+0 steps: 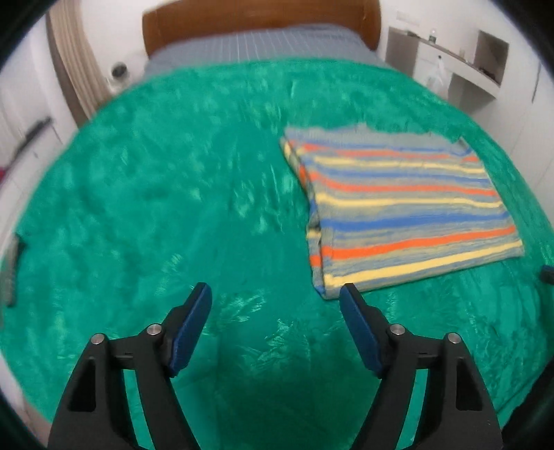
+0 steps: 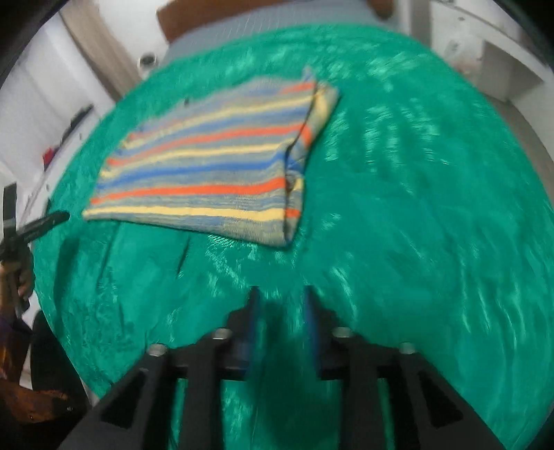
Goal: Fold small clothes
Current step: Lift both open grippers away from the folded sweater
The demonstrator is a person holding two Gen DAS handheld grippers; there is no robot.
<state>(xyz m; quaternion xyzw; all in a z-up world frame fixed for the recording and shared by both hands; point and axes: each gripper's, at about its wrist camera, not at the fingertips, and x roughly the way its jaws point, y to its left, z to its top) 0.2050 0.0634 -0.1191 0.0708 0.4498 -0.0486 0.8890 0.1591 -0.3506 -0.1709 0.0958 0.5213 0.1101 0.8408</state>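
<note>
A striped garment (image 1: 401, 204), grey with orange, yellow and blue bands, lies folded into a flat rectangle on the green blanket (image 1: 155, 194). My left gripper (image 1: 276, 290) is open and empty, just below and left of the garment's near corner. In the right wrist view the garment (image 2: 207, 173) lies ahead and to the left. My right gripper (image 2: 282, 294) hovers over the blanket (image 2: 415, 207) short of the garment, its jaws a narrow gap apart with nothing between them. The left gripper's tip (image 2: 52, 219) shows at the left edge.
The blanket covers a bed with a wooden headboard (image 1: 259, 20) and grey sheet (image 1: 263, 45). White shelves (image 1: 467, 59) stand at the right, a curtain (image 1: 72, 62) at the left. A tip of the right gripper (image 1: 547, 273) shows at the right edge.
</note>
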